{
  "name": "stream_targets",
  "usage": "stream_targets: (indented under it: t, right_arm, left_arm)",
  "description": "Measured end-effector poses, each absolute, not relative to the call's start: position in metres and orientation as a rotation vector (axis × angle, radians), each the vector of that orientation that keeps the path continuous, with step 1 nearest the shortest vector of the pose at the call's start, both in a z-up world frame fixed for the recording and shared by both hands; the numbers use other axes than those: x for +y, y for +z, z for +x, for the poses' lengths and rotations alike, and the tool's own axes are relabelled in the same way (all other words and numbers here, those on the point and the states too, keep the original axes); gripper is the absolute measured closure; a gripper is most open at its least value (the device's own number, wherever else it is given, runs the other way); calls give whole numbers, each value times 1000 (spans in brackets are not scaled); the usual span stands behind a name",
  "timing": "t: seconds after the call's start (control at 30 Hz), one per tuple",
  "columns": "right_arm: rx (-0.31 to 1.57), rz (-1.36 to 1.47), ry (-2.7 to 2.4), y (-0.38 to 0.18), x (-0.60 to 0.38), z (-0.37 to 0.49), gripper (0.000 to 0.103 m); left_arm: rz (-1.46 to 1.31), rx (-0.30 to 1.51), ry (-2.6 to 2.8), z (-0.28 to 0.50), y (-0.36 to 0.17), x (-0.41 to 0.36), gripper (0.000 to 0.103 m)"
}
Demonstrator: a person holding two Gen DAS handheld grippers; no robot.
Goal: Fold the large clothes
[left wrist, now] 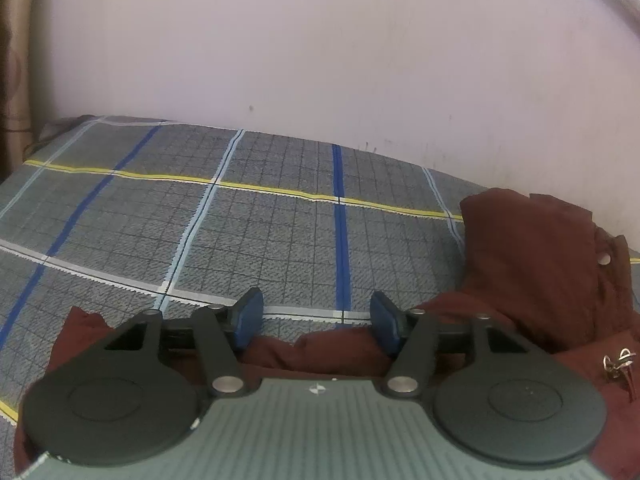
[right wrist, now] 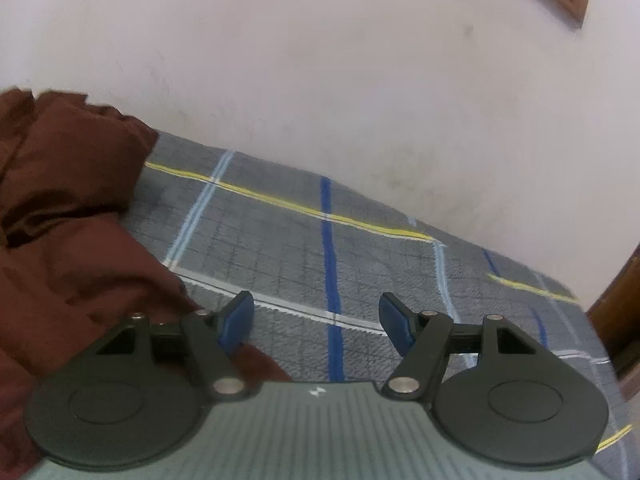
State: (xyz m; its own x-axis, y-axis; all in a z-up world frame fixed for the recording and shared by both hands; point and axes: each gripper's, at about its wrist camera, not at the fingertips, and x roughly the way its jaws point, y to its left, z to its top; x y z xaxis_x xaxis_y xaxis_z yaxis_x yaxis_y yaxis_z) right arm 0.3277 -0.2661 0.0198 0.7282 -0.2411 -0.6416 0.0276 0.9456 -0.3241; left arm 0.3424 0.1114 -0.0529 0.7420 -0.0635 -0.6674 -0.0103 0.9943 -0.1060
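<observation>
A dark red padded jacket [left wrist: 536,264] lies on the bed. In the left wrist view it is bunched up at the right and runs under the gripper along the bottom. My left gripper [left wrist: 316,322] stands open just above a fold of that jacket, its blue pads [left wrist: 248,320] apart and pressing on nothing. In the right wrist view the jacket [right wrist: 68,216] fills the left side. There my right gripper [right wrist: 316,326] is open over the bare sheet, its left finger at the jacket's edge.
A grey plaid bedsheet [left wrist: 260,232] with blue, white and yellow lines covers the bed, which meets a pale wall [left wrist: 320,60] at the back. A snap button [left wrist: 603,258] and metal zip pulls [left wrist: 618,362] show on the jacket. Brown wooden furniture [right wrist: 618,320] stands at the right.
</observation>
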Motion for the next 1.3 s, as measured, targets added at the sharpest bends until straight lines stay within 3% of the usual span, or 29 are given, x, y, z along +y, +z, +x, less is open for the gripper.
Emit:
stream_targets:
  t: [0.27, 0.4, 0.47, 0.83, 0.97, 1.0, 1.03, 1.13, 1.3]
  right_arm:
    - [742, -305, -173, 21, -270, 327, 27]
    - [741, -242, -163, 26, -279, 326, 17]
    - [732, -195, -138, 31, -285, 323, 17]
    - [518, 35, -20, 128, -292, 222, 16]
    - [564, -8, 2, 109, -285, 204, 18]
    - [598, -16, -3, 98, -286, 208, 21]
    - [626, 3, -10, 89, -289, 212, 30]
    - [669, 45, -30, 69, -297, 224, 31]
    - [726, 161, -27, 41, -311, 233, 16]
  left_arm:
    - [-114, 732, -31, 342, -53, 112, 41]
    - [-113, 732, -31, 341, -53, 113, 41]
    - [-109, 733, -28, 342, -53, 112, 41]
    - [-94, 736, -27, 342, -53, 111, 39]
    - [-94, 737, -29, 342, -52, 112, 39]
    - [-94, 737, -28, 342, -52, 112, 39]
    - [-94, 737, -28, 342, -52, 112, 39]
    - [-103, 733, -26, 341, -52, 112, 39]
    - [-110, 729, -19, 341, -51, 112, 39]
